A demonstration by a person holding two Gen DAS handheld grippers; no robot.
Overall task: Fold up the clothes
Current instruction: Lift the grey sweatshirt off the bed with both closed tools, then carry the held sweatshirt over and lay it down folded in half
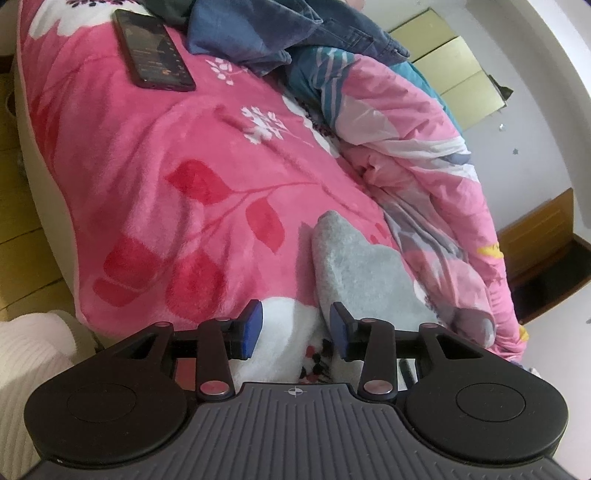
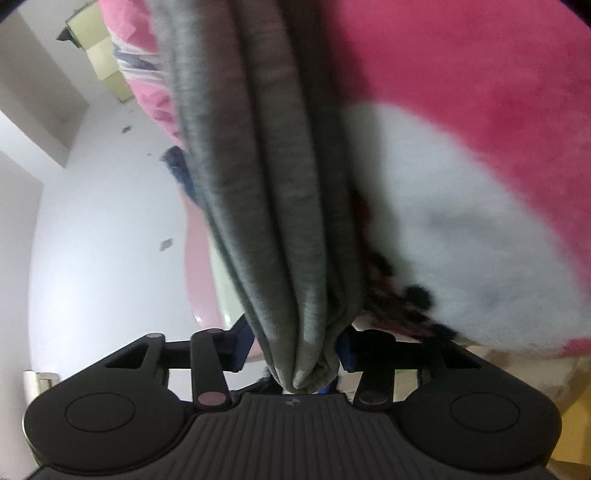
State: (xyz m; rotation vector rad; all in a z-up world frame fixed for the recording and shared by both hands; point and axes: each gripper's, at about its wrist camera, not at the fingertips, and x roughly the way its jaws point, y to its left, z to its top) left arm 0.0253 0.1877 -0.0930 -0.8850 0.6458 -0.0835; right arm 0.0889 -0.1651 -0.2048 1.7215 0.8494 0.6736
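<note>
Left wrist view: the left gripper hangs over the near edge of a bed covered by a pink floral fleece blanket. Its jaws stand apart with nothing between them; the blue pads frame bare blanket. A folded grey garment lies on the blanket just beyond the right-hand pad, beside a crumpled pink patterned quilt. A dark smartphone lies face up farther along the bed, near a heap of blue denim clothes. A white knitted sleeve shows at the lower left edge. Right wrist view: the right gripper points roughly level along the bed edge, and its jaws are closed on the bunched layers of the grey garment, which runs away from the jaws in long folds. The fleece blanket fills the right side of this view, blurred; a white wall fills the left.
</note>
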